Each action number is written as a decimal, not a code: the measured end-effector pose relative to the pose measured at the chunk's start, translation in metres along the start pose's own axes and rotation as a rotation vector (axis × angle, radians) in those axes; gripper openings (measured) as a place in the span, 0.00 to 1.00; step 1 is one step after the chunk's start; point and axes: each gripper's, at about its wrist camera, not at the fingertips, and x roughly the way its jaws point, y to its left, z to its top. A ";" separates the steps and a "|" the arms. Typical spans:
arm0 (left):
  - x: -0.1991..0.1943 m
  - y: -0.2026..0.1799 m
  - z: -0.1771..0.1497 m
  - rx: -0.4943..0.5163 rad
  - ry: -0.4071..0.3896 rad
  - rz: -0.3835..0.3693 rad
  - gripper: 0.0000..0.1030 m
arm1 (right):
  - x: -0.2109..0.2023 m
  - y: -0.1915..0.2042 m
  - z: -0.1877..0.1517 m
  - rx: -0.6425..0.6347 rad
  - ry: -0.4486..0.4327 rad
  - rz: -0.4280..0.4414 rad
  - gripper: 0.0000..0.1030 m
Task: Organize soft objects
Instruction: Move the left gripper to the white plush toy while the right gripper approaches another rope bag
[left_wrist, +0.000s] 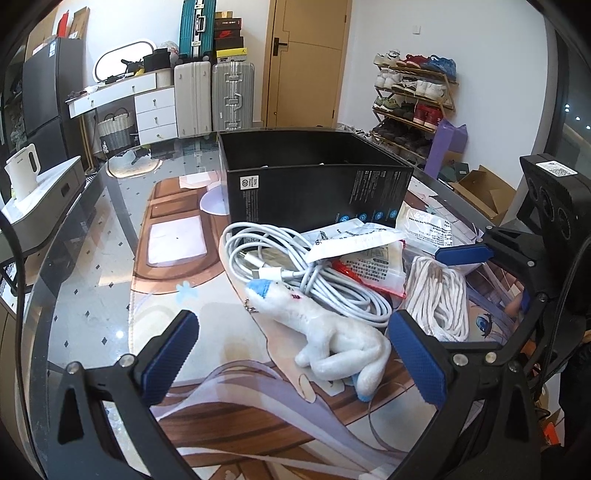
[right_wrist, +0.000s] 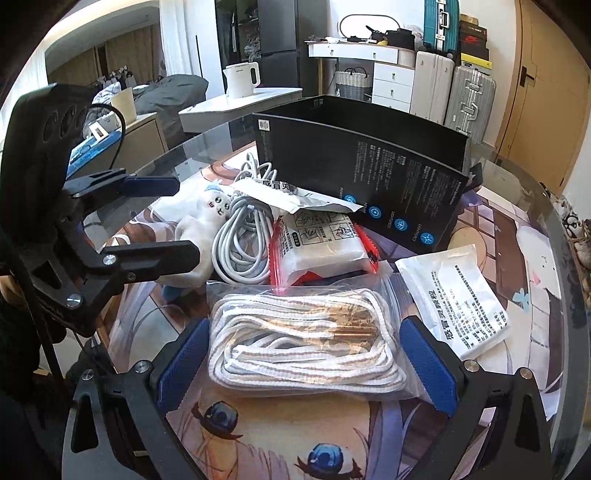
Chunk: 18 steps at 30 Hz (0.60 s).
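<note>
Two grippers hover over a glass-topped round table (left_wrist: 92, 280) covered by a printed cartoon mat (left_wrist: 236, 343). The left gripper (left_wrist: 295, 354) has its jaws spread wide, one blue pad on each side of a white plush animal toy with blue tips (left_wrist: 332, 339), which lies on the mat between them but apart from both pads. The right gripper (right_wrist: 308, 354) also has its jaws wide, straddling a clear zip bag of coiled white rope (right_wrist: 303, 339) that rests flat on the mat; whether the pads touch the bag is unclear. Behind the plush toy sits a coiled white charging cable (left_wrist: 295, 269), and beside it a red-edged clear packet of white folded material (right_wrist: 325, 247) with a crumpled white printed sachet (left_wrist: 351, 240) lying across it. Another flat white printed sachet (right_wrist: 458, 295) lies to the right of the rope bag. An open black cardboard box (left_wrist: 314, 184) stands upright just behind the pile.
</note>
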 end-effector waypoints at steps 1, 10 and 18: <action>0.000 0.000 0.000 0.000 0.001 0.001 1.00 | 0.001 0.001 0.000 -0.005 0.005 -0.005 0.99; 0.000 0.002 -0.001 -0.003 0.003 0.000 1.00 | 0.006 0.000 -0.002 0.007 0.013 -0.004 0.99; 0.001 0.002 0.000 -0.013 0.006 -0.026 1.00 | -0.004 0.000 -0.010 -0.016 -0.011 0.011 0.91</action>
